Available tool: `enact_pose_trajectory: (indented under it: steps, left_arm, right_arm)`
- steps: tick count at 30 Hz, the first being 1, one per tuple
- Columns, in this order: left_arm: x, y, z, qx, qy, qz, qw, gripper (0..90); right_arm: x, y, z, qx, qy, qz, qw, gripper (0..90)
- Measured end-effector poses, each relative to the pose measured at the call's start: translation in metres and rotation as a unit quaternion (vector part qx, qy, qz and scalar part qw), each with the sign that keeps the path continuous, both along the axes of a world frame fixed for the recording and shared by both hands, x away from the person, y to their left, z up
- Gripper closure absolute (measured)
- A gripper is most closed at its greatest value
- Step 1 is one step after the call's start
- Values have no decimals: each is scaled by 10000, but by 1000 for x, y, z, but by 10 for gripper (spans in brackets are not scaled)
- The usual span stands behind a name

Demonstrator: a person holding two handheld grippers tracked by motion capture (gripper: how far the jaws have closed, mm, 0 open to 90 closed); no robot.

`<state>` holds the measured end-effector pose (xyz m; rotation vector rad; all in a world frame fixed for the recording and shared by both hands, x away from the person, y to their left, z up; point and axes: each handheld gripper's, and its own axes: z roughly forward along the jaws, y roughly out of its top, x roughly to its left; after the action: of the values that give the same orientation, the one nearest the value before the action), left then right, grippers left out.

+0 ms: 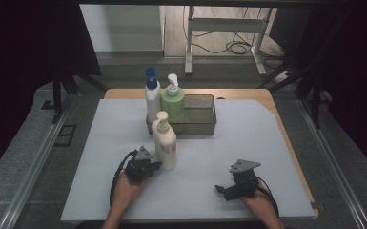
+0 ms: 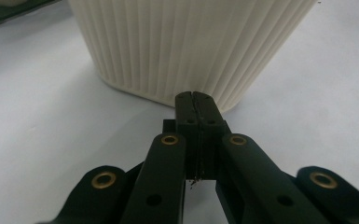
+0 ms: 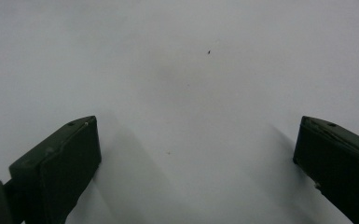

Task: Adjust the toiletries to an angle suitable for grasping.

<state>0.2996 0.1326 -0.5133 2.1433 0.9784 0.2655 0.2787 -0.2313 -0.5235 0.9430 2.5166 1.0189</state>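
Right gripper sits nearest, on the white sheet covering the desk, held by the person's right hand; its fingers are spread wide with nothing but bare sheet between them. Left gripper, in the left hand, is a bit farther in and to the left; fingers are pressed flat together, nothing clamped, tips right at the base of the cream pump bottle, touching or just short of it, can't tell which. Left gripper view shows that bottle's ribbed lower wall close up, standing upright on the sheet. Behind it, just in front of the middle of the desk's far edge, a dark mesh tray. A green pump bottle stands at the tray's left end, and a white bottle with a blue cap stands just left of the green one.
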Motion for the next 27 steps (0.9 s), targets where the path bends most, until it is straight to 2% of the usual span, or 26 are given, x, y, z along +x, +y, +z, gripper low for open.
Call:
enact_pose_trajectory:
  steps: [14, 24, 27]
  left_arm:
    - [6, -19, -3, -14, -27, -177, 9998, 892]
    - [-7, -10, 7, -140, -115, -163, 9997, 890]
    - [-13, -5, 9, -194, -143, -132, 9996, 858]
  right_arm:
    - [0, 0, 0, 1, -2, -2, 10000, 3]
    - [0, 0, 0, 0, 8, -8, 10000, 4]
    - [0, 0, 0, -4, 15, -8, 10000, 5]
